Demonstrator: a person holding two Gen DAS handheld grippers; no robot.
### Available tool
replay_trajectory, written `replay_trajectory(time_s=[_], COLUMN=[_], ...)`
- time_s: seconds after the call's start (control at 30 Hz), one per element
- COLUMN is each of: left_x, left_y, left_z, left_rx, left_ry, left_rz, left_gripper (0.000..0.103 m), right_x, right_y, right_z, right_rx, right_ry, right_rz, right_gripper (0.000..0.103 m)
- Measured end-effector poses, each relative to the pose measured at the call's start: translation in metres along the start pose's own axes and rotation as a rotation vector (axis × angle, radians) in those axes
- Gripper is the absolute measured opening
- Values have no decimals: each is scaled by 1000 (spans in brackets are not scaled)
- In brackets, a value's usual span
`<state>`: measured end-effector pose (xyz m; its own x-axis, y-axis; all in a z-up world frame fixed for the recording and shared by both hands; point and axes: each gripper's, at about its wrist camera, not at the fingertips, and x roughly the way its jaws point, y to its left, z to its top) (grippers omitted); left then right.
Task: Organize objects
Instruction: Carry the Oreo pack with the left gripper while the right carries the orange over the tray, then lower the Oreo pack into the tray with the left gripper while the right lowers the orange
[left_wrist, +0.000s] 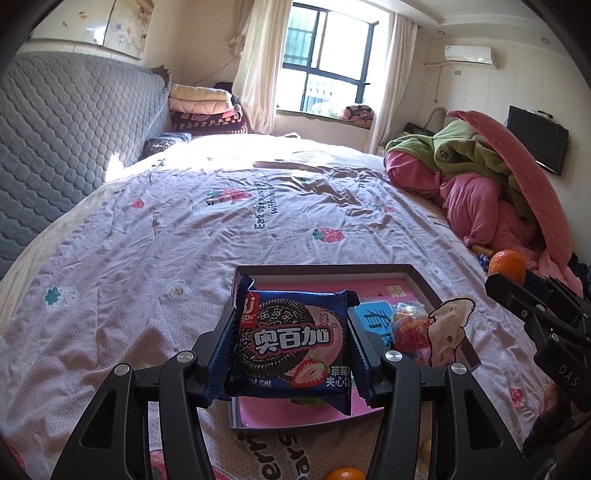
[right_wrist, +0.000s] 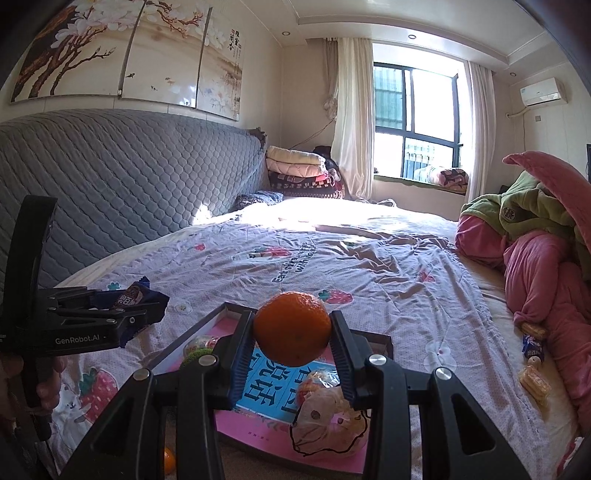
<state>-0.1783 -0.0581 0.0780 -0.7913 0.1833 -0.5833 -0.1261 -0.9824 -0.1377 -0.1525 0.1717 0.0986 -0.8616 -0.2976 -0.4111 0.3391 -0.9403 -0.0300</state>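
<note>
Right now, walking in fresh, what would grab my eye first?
Probably the orange pinched in the right tool, held above the pink-lined box on the bed. Next, the blue cookie packet clamped in the left tool over that same box.

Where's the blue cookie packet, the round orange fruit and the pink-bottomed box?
Blue cookie packet (left_wrist: 291, 347): left wrist view, middle of its printed front.
Round orange fruit (right_wrist: 291, 328): right wrist view, centre of its peel.
Pink-bottomed box (left_wrist: 424, 284): left wrist view, its right wall.
</note>
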Motion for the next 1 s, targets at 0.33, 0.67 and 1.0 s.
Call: replay_trajectory(time_s=[0.33,0.67,1.0], left_x=[21,32,27], left_y=[-3,-4,-7], left_z=[-19,-42,-49], left_rx=[28,33,54], left_ry=[71,143,153], left_rz=[17,6,11], left_gripper=[57,57,57], right_x=[13,17,21], right_y=[7,8,7], right_z=[-17,-32,-45], right_rx=[-5,-3,2], right_ry=[55,98,138], right_rz=[26,49,53], right_gripper=[41,41,41])
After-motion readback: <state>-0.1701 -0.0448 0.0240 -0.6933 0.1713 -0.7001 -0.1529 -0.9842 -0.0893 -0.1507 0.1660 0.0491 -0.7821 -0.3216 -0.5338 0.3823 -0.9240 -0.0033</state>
